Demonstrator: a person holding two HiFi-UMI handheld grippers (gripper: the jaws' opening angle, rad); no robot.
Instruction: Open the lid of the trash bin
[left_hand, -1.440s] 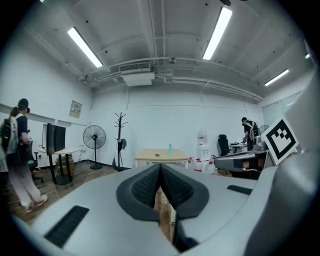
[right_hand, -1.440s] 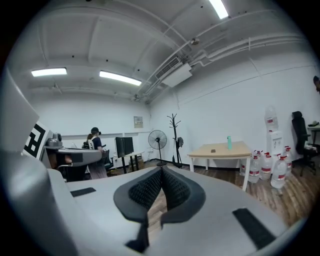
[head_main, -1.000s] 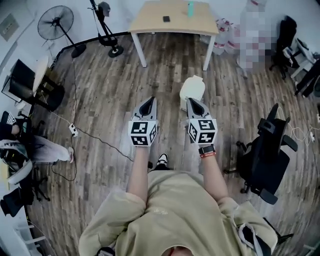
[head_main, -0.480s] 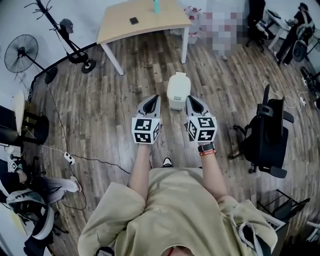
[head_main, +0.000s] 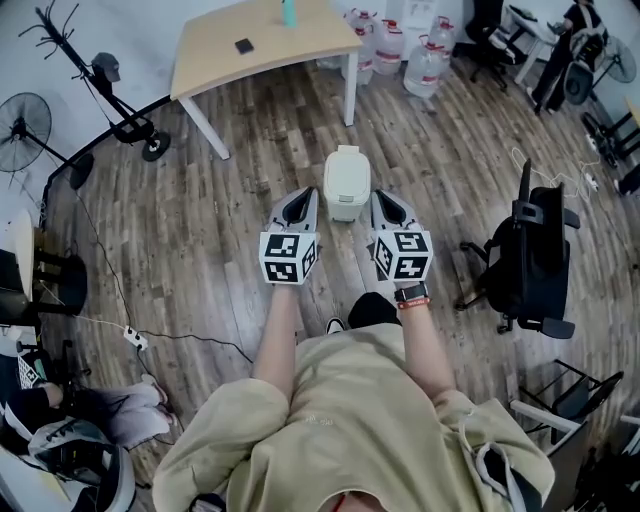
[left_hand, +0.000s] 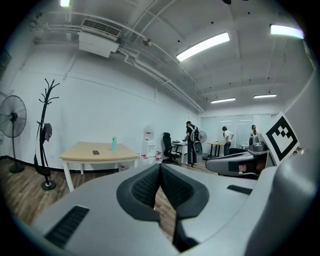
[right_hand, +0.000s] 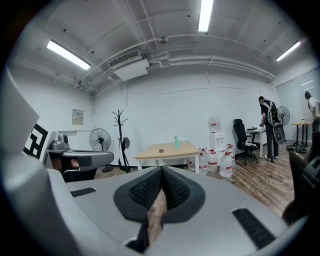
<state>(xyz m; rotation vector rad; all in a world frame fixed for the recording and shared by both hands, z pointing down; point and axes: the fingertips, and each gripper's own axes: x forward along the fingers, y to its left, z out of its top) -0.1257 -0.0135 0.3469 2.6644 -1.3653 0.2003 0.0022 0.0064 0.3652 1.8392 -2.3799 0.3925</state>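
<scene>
Trash bin: the trash bin (head_main: 346, 183) is a small rounded box of smooth off-white plastic. It stands on the floor in front of the person, and in the head view it sits between the two grippers' tips.
Lid: the lid (head_main: 345, 163) is domed, the same pale plastic, and lies shut on the bin.
Left gripper: the left gripper (head_main: 304, 195) has a smooth grey shell and ribbed black pads. Its jaws are pressed together at the tips with nothing between them.
Right gripper: the right gripper (head_main: 383, 198) has the same build, and its jaws also meet at the tips and pinch nothing.
Floor: the floor (head_main: 230, 200) is long wood-grain planks in mixed brown and grey.
Table: the table (head_main: 260, 45) has a pale wooden top on white legs and carries a slim teal bottle (head_main: 289, 12).
Room: white walls. Clear water jugs (head_main: 425, 65) stand beside the table, a black office chair (head_main: 530, 250) on the right, and a round fan (head_main: 22, 130) and a branching coat stand (head_main: 100, 70) on the left.
</scene>
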